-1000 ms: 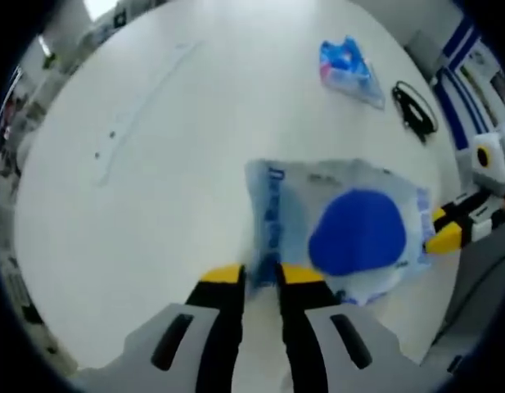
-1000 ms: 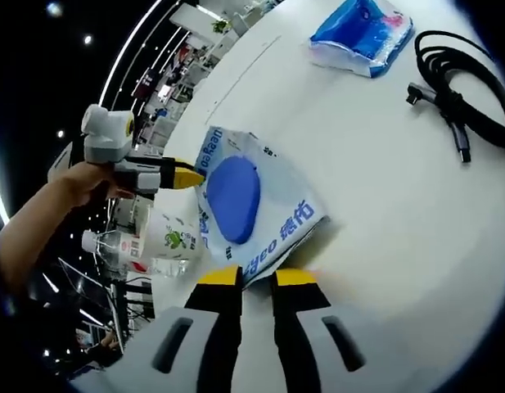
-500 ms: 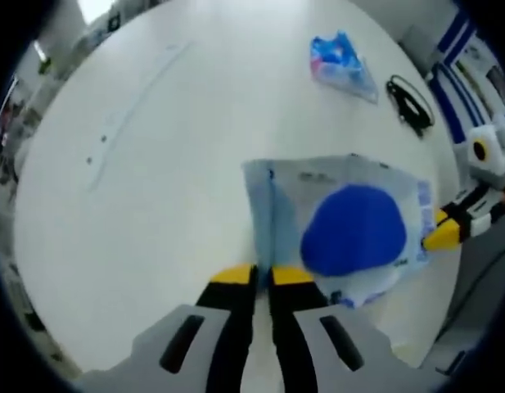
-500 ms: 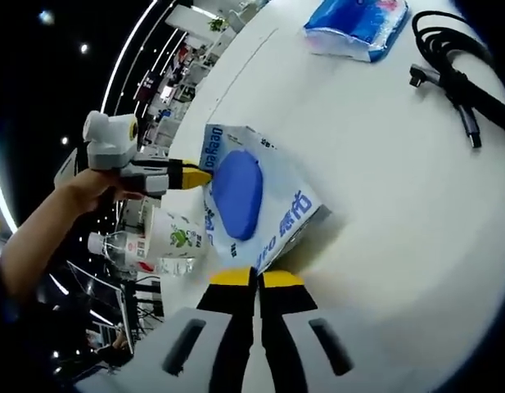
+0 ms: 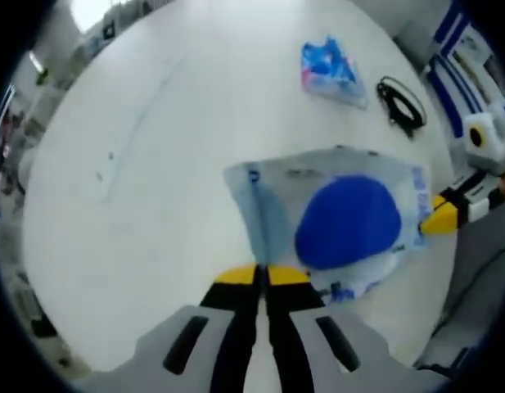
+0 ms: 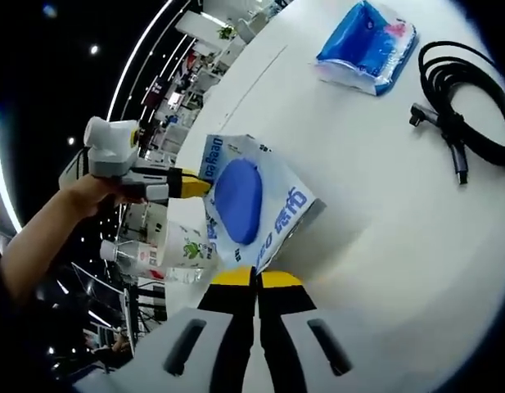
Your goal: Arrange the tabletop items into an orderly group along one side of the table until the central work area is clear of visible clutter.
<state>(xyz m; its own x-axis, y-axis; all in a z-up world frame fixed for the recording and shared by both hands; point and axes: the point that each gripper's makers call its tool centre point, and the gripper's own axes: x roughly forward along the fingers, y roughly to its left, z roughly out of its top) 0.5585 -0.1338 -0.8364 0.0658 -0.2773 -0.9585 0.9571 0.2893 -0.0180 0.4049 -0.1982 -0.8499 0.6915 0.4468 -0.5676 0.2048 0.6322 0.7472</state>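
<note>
In the left gripper view the left gripper (image 5: pixel 262 277) has its yellow-tipped jaws pressed together on the near edge of a wet-wipe pack (image 5: pixel 330 225), a pale crinkled packet with a round blue lid panel on its face. In the right gripper view the right gripper (image 6: pixel 255 279) is likewise clamped, its jaws closed on the opposite edge of the same pack (image 6: pixel 248 201), so the packet is pinched at both ends between the two tools; whether it rests on the table (image 5: pixel 154 164) or is raised just above it cannot be told. The pack sits near the table's edge on the person's side. Farther out on the white tabletop, well apart from the pack, lies a blue tissue packet (image 6: pixel 365 47), and just beside that a coiled black cable (image 6: pixel 465 106) toward the table's far edge. Past the table's edge, beside the person's hand (image 6: pixel 92 192), stand a plastic bottle (image 6: pixel 133 254) and a printed paper cup (image 6: pixel 182 241).
</note>
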